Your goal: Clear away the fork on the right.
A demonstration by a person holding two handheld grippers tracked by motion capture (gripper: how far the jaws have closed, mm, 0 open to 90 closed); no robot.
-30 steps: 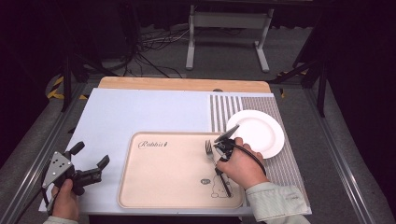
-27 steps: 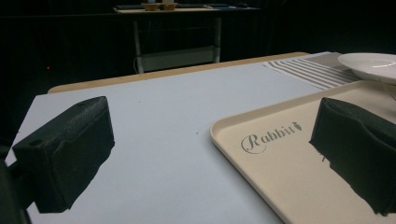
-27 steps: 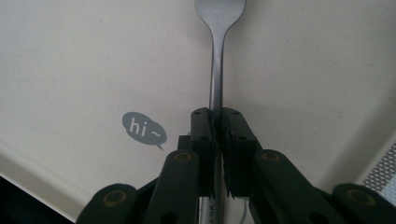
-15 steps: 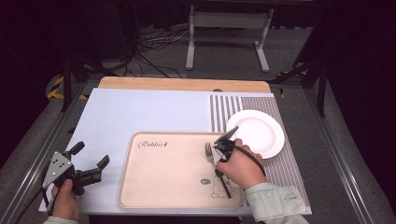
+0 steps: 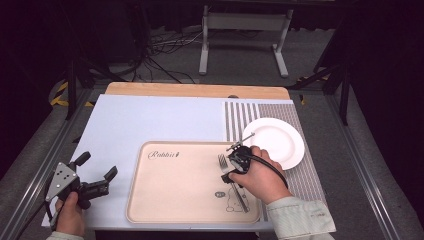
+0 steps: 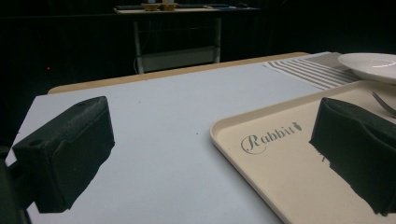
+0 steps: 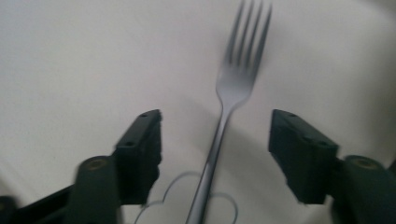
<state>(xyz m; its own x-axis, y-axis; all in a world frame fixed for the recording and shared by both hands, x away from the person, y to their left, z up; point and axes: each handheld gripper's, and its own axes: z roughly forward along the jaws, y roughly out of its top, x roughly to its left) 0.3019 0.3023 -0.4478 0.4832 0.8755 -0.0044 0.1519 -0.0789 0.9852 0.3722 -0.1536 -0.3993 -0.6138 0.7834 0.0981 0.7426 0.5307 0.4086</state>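
Observation:
A metal fork (image 5: 223, 162) lies flat on the beige "Rabbit" tray (image 5: 170, 200), tines toward the far side. My right gripper (image 5: 234, 169) hovers low over its neck. Its jaws have just been opening and stand apart on either side of the fork (image 7: 233, 84), not pressing it. In the right gripper view my right gripper (image 7: 215, 135) straddles the handle above the tray (image 7: 93, 56). My left gripper (image 5: 97, 166) is held at the table's front left, open and empty. From my left gripper (image 6: 212, 121) I see the tray (image 6: 280, 177) and the fork tines (image 6: 385, 103).
A white plate (image 5: 275, 140) sits on a striped mat (image 5: 240, 117) right of the tray, also seen as the plate (image 6: 373, 65). A pale blue sheet (image 5: 150, 122) covers the table's left and middle. Metal rails run along both table sides.
My right gripper's jaws have opened and let go of the fork, which now rests on the tray. The left gripper has stayed put.

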